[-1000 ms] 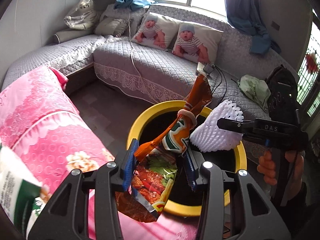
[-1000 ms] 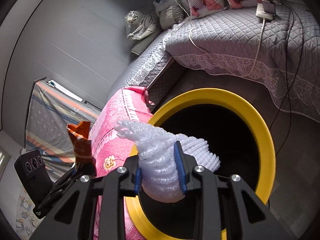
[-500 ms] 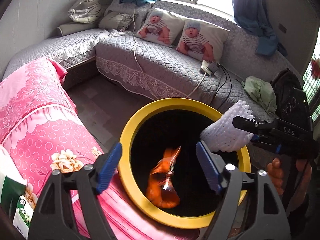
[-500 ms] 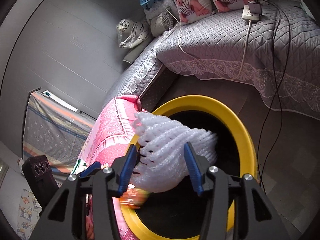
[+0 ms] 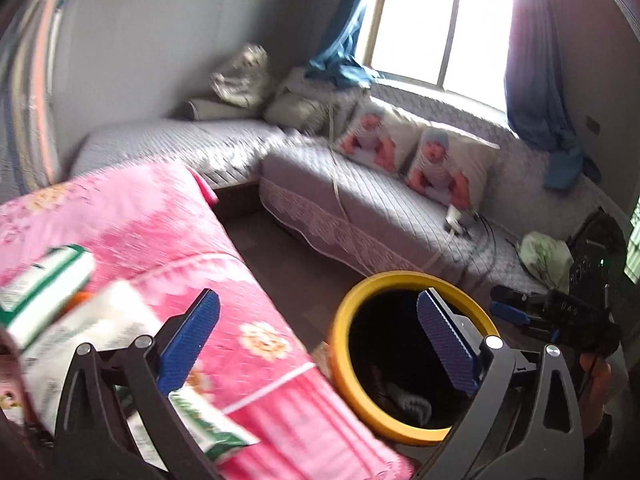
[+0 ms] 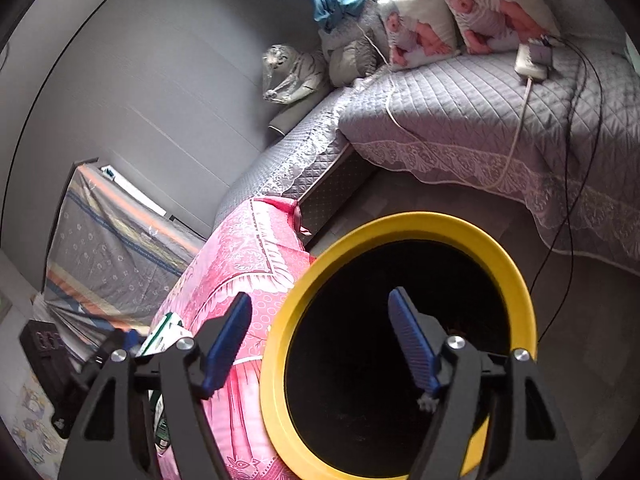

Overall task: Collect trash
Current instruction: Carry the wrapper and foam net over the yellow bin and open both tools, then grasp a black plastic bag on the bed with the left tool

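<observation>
A yellow-rimmed black bin (image 5: 348,340) stands on the floor beside a pink-covered bed (image 5: 160,220); it also shows in the right wrist view (image 6: 400,228). My left gripper (image 5: 316,340) is open and empty, over the bed's edge and the bin's left rim. Green-and-white wrappers (image 5: 44,280) and a white packet (image 5: 100,320) lie on the pink cover at my left. My right gripper (image 6: 324,344) is open and empty above the bin's mouth. Something pale (image 5: 412,402) lies at the bottom of the bin.
A grey quilted corner sofa (image 5: 360,208) holds two baby-print cushions (image 5: 444,168), a charger with cables (image 6: 532,64) and a green cloth (image 5: 544,252). Dark floor (image 5: 288,260) lies between bed, bin and sofa. A patterned screen (image 6: 104,248) stands by the wall.
The left gripper opened and the orange wrapper fell into the bin, then it swung left toward the bed. The right gripper opened and the white foam net dropped into the bin.
</observation>
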